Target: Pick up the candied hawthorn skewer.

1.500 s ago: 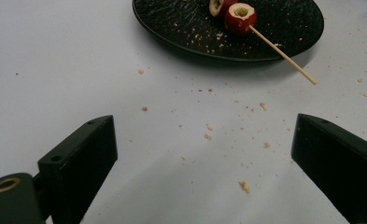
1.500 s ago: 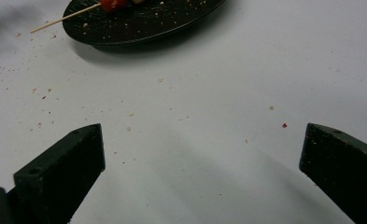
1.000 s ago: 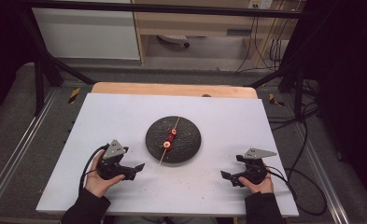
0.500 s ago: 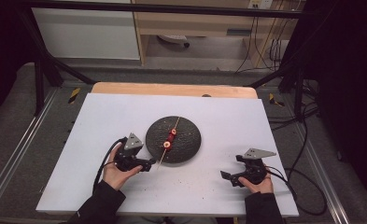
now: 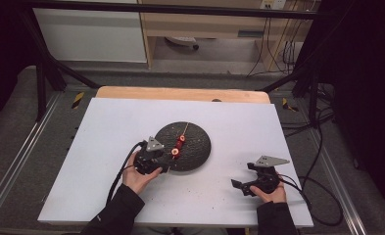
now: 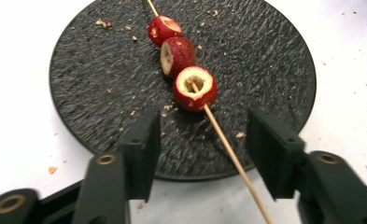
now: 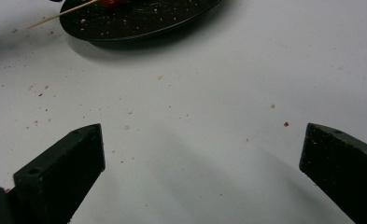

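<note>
Skewer (image 6: 228,148) w/ 3 red fruit pieces (image 6: 194,88) lay on black plate (image 6: 78,79), bare end overhanging bench (image 5: 107,127) for pickup; left tool (image 6: 202,140) half-closed, closing astride stick, not touching; right tool (image 7: 202,154) wide open, parked, holding nothing.

Plate (image 6: 265,70): black, rough, stone-like texture, matt. Skewer (image 6: 230,151): thin pale wood. Fruit pieces (image 6: 195,87): glossy red skin. Desk (image 5: 107,142): smooth matt white, bare wood at far edge. Left tongs (image 6: 202,149): matt black plastic.

No readable text, label, brand or number shows anywhere.
</note>
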